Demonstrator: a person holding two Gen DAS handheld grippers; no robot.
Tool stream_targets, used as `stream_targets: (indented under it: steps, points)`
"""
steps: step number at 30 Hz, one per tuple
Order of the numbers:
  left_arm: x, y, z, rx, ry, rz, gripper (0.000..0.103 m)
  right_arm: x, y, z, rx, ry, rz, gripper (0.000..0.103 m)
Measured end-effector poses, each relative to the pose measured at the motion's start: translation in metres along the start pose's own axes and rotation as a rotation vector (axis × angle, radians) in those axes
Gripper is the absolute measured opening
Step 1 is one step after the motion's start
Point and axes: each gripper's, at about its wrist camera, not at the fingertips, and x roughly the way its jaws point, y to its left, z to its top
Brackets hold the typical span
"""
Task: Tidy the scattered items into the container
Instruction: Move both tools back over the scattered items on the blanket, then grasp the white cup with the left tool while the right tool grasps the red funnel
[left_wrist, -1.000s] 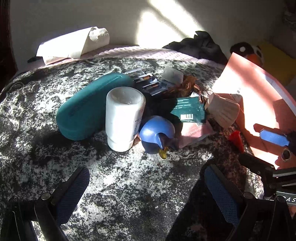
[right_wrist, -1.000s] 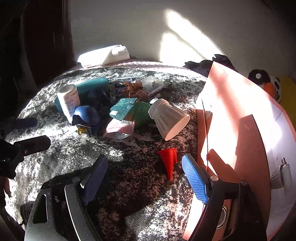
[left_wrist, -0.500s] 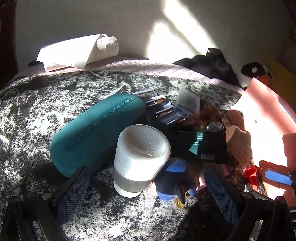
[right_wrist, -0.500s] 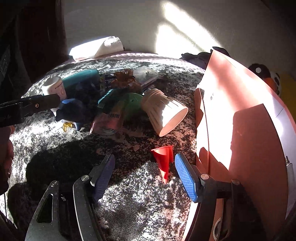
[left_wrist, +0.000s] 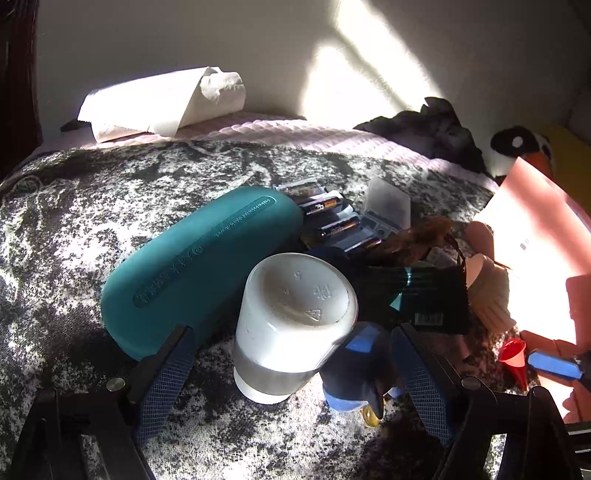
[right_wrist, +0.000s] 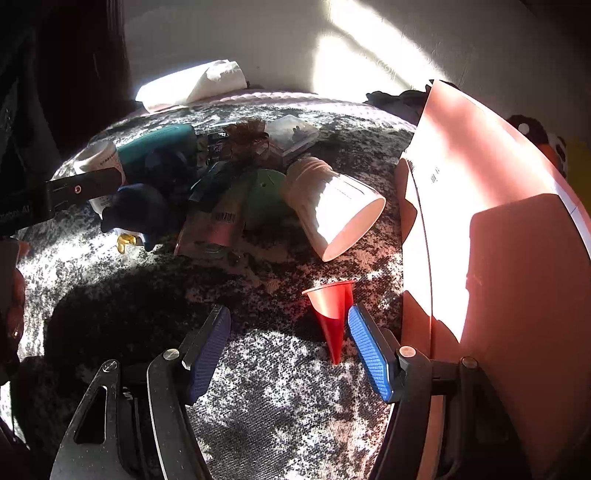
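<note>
Left wrist view, left gripper (left_wrist: 291, 365) closing around white bottle (left_wrist: 293, 325), pads apart.

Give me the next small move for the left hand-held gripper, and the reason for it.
Probably finish closing on the white bottle. The left hand-held gripper already has the bottle between its closing jaws, but both pads look short of its sides. The teal case and blue toy crowd close, so close gently to catch only the bottle.
</note>
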Motion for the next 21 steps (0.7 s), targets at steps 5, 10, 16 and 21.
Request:
stream_targets:
  steps: [5, 10, 16, 21]
  points:
    - [-0.002, -0.007, 0.001, 0.032, -0.004, 0.040, 0.047, 0.004, 0.000, 0.000, -0.003, 0.001, -0.011, 0.068]
    - [-0.003, -0.004, 0.002, 0.030, 0.005, 0.045, 0.047, 0.012, 0.000, 0.000, 0.002, 0.018, -0.007, 0.068]
    - [-0.005, -0.004, 0.004, 0.022, 0.006, 0.044, 0.047, 0.017, -0.001, 0.002, 0.003, 0.029, 0.017, 0.042]
    - [-0.017, -0.004, 0.008, 0.008, -0.017, 0.042, 0.047, 0.010, -0.003, 0.006, 0.017, 0.011, 0.052, 0.017]
